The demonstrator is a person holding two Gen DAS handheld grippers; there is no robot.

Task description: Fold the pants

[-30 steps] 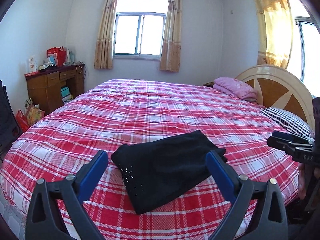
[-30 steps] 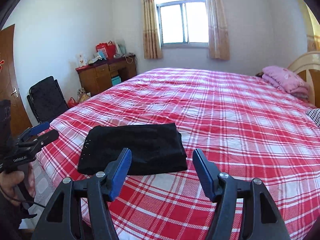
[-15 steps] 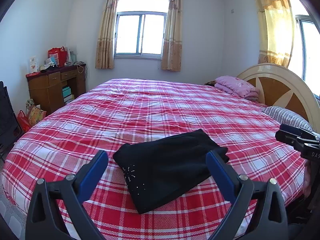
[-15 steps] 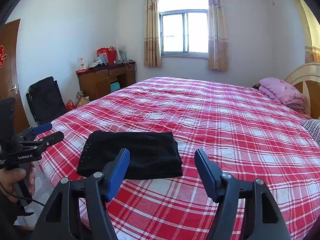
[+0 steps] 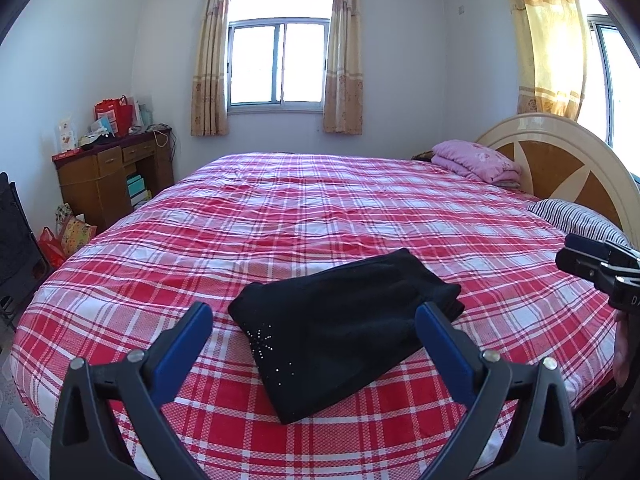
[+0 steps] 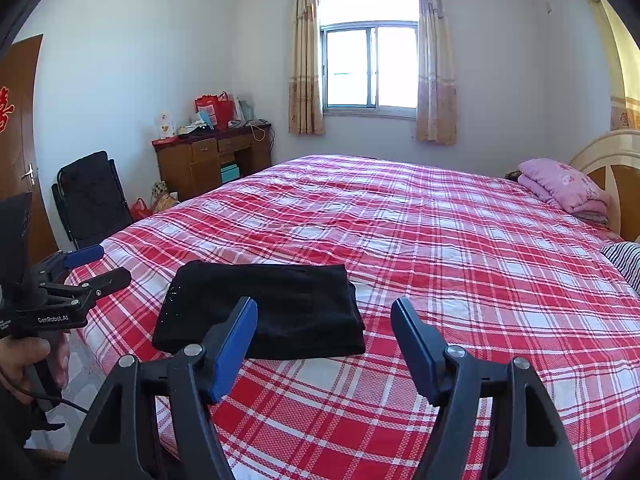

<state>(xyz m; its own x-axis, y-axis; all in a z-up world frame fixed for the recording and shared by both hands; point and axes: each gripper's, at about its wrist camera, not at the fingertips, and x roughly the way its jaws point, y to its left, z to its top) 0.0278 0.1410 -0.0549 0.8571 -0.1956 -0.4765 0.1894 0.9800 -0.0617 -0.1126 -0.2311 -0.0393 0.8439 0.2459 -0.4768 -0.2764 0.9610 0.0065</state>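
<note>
Black pants (image 5: 340,324) lie folded into a compact rectangle on the red plaid bed (image 5: 320,208), near its front edge. They also show in the right wrist view (image 6: 264,308), left of centre. My left gripper (image 5: 316,332) is open and empty, held above and in front of the pants. My right gripper (image 6: 324,320) is open and empty, held back from the pants' right end. Each gripper also appears at the side of the other's view: the right one (image 5: 596,264), the left one (image 6: 80,276).
A pink folded blanket (image 5: 476,160) and a striped pillow (image 5: 576,216) lie by the headboard (image 5: 560,156) at the right. A wooden desk (image 5: 104,176) with clutter, bags and a black chair (image 6: 92,200) stand left of the bed.
Both grippers have pulled back and tilted up a little, so the pants sit lower and farther in both views. The pants have not moved.
</note>
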